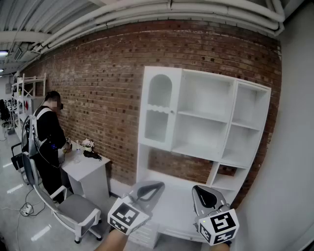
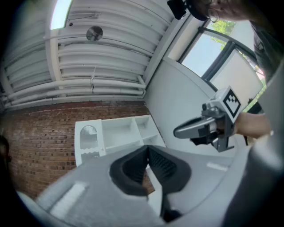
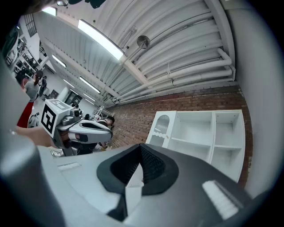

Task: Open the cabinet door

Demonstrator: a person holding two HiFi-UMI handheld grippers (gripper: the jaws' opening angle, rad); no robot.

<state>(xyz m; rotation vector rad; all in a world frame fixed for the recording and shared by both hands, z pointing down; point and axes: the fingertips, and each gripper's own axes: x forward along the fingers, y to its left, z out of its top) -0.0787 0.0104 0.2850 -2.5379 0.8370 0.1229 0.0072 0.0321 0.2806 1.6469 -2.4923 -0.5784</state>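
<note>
We are holding both tools up in front of us, each tilted slightly upward. The left gripper is clenched, its dark ribbed pads meeting at the tips with nothing between them. The right gripper is likewise pressing its jaws together on nothing. Neither is touching anything. Each is carrying a cube with black-and-white square markers at its rear.

The left gripper view is showing the right gripper off to its right, grey, smooth and rounded, with a hand behind it. Past that a window is showing, which the head view is missing. The right gripper view is catching the left gripper on its left and long ceiling lights running away behind it.

Well ahead of both sets of jaws, the white cabinet is standing with open, flat-sided shelves. The cabinet door is sitting at the unit's left end, ahead of the left gripper. It is tall and narrow, with an arched panel above a scalloped one, and is lying closed as far as we can tell.

Behind it a rough red brick wall is running off to the left gripper's left, under ribbed white pipes. Far out on that side a person is standing at a white desk beside a grey office chair.
</note>
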